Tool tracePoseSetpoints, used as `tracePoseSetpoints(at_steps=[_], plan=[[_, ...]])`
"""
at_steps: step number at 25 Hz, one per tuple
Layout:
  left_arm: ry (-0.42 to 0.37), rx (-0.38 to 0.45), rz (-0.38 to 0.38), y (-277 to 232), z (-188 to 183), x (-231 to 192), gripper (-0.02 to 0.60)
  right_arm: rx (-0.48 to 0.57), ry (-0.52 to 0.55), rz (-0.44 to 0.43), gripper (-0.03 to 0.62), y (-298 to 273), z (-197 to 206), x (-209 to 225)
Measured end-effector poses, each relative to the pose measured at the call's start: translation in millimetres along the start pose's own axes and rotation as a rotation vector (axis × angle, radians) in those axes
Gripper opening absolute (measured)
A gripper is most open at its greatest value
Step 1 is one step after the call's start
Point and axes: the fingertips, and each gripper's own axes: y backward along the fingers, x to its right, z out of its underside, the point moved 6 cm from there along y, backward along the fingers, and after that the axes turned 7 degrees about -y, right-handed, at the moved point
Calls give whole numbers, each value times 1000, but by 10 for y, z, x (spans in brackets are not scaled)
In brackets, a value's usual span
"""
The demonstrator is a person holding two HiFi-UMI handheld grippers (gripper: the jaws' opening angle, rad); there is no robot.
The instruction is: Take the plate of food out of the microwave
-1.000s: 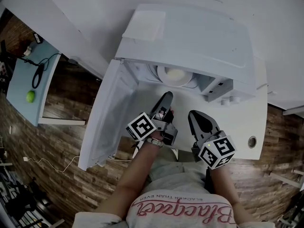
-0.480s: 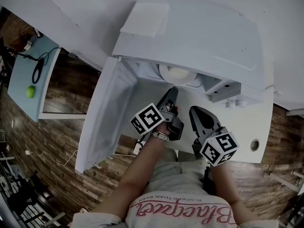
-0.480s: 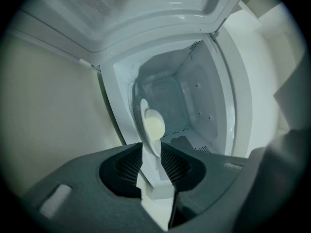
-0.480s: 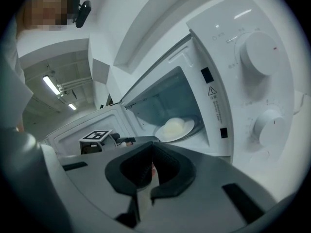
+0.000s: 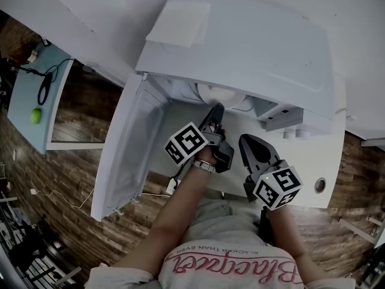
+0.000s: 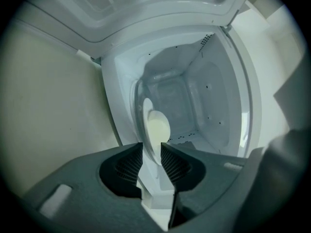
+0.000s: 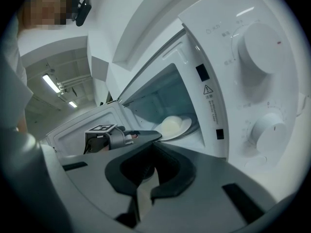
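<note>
A white microwave (image 5: pixel 252 47) stands with its door (image 5: pixel 129 149) swung open to the left. Inside it a white plate (image 5: pixel 231 103) carries a pale mound of food (image 5: pixel 218 94). My left gripper (image 5: pixel 215 112) reaches into the opening. In the left gripper view its jaws (image 6: pixel 151 143) stand apart on either side of the plate's near rim (image 6: pixel 147 125), and the pads do not press on it. My right gripper (image 5: pixel 252 146) hangs back over the table in front of the control panel, shut and empty (image 7: pixel 151 143). The right gripper view shows the plate (image 7: pixel 188 125) beyond the left gripper (image 7: pixel 146 136).
Two round knobs (image 7: pixel 260 47) (image 7: pixel 269 130) sit on the panel right of the cavity. The microwave rests on a white table (image 5: pixel 313 155) with a cable hole (image 5: pixel 319 185). A white pad (image 5: pixel 179 23) lies on the microwave's top. A blue side table (image 5: pixel 27 95) stands far left.
My left gripper has moved forward and down into the microwave's opening, up to the plate's rim. The right gripper has barely shifted.
</note>
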Motion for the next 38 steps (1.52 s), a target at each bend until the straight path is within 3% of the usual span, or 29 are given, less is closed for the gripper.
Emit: tracePoseSetpoints(at_steps=[16, 24, 31, 38], plan=[[142, -39, -326, -107, -40, 43, 101, -5, 7, -21, 14, -51, -126, 59], [179, -60, -349, -69, -87, 66, 61, -6, 18, -21, 14, -10, -149, 65], [237, -49, -306, -20, -76, 36, 46, -2, 22, -9, 14, 63, -110, 55], [236, -22, -249, 33, -97, 74, 32, 5, 23, -5, 14, 143, -53, 21]])
